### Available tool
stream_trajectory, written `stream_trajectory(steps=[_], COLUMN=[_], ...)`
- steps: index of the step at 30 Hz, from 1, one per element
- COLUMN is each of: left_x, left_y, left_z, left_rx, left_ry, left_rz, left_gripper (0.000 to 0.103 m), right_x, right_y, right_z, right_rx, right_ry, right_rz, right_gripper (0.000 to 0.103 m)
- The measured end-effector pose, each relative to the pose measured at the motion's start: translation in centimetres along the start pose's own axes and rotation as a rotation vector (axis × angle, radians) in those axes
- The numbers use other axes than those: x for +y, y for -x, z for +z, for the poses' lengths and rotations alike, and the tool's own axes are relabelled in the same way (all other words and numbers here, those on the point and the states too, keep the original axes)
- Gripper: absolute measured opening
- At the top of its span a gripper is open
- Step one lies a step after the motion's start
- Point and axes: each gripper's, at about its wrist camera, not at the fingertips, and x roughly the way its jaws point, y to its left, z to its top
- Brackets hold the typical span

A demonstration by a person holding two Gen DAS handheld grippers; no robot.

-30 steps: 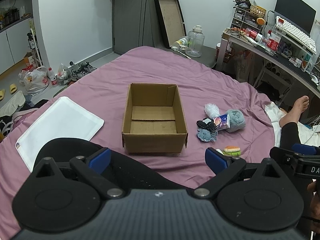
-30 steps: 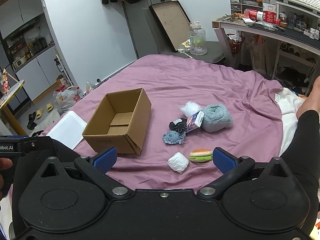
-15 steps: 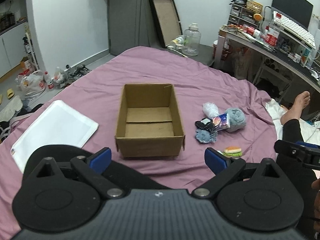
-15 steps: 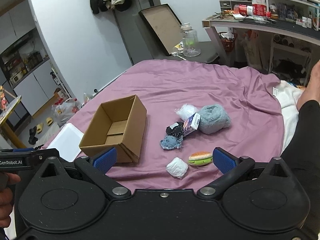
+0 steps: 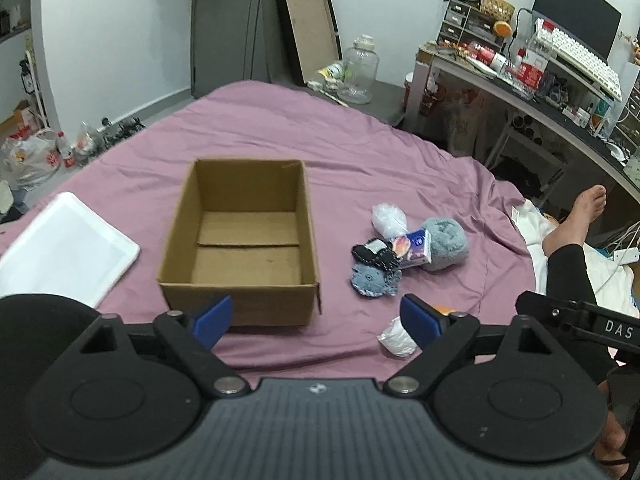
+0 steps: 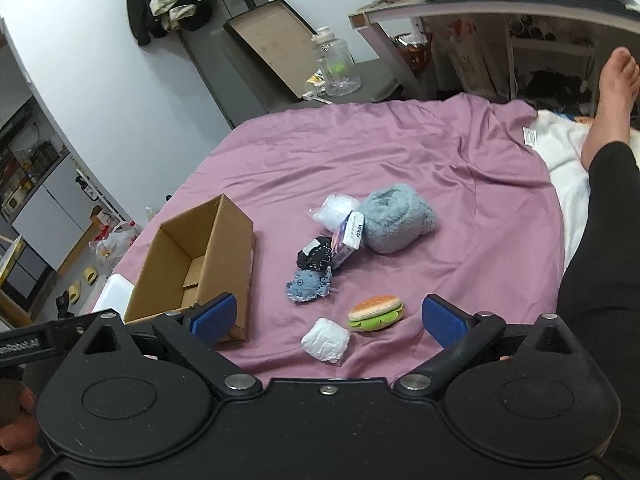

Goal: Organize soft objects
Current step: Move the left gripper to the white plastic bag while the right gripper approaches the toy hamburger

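Observation:
An empty cardboard box (image 5: 240, 240) (image 6: 192, 268) stands open on the purple bedsheet (image 5: 360, 152). To its right lies a cluster: a grey fluffy roll (image 6: 396, 220), a white plastic bag (image 6: 334, 210), a tissue pack (image 6: 348, 240), a black sock (image 6: 314, 254) and a blue plush (image 6: 308, 286). Nearer me lie a burger toy (image 6: 376, 312) and a white wad (image 6: 326, 340) (image 5: 396, 338). My left gripper (image 5: 316, 318) is open just before the box's near wall. My right gripper (image 6: 328, 316) is open, with the burger toy and wad showing between its fingers, farther off.
A white flat pad (image 5: 64, 248) lies left of the box. A person's leg and bare foot (image 6: 612, 92) rest along the bed's right side. A cluttered desk (image 5: 520, 80) stands at the right; a glass jar (image 5: 358, 76) and a leaning frame (image 5: 308, 28) lie beyond the bed.
Both grippers have moved forward and lower toward the bed; the box and the soft items appear larger and nearer. Both stay open, and nothing on the bed has moved.

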Motion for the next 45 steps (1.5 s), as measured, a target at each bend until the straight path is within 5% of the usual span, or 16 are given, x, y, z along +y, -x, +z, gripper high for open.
stream_trajectory(steps=[15, 27, 45], left_x=[-4.4, -6.1, -7.4], left_y=[-7.1, -12.3, -19.8], left_z=[-0.3, -1.0, -2.6], left_rx=[0.118, 0.211, 0.348], left_ry=[-0.036, -0.047, -0.043], left_rz=[-0.053, -0.061, -0.102], left_gripper=[0.059, 0.046, 0.044], right_x=[-2.7, -5.4, -7.7], right_y=[-4.5, -8.1, -12.7], right_z=[0.4, 1.2, -0.2], right_rx=[0.080, 0.145, 0.245], right_ry=[-0.099, -0.169, -0.252], right_rz=[0.009, 0.007, 0.056], right_gripper=[0.085, 0.076, 0.058])
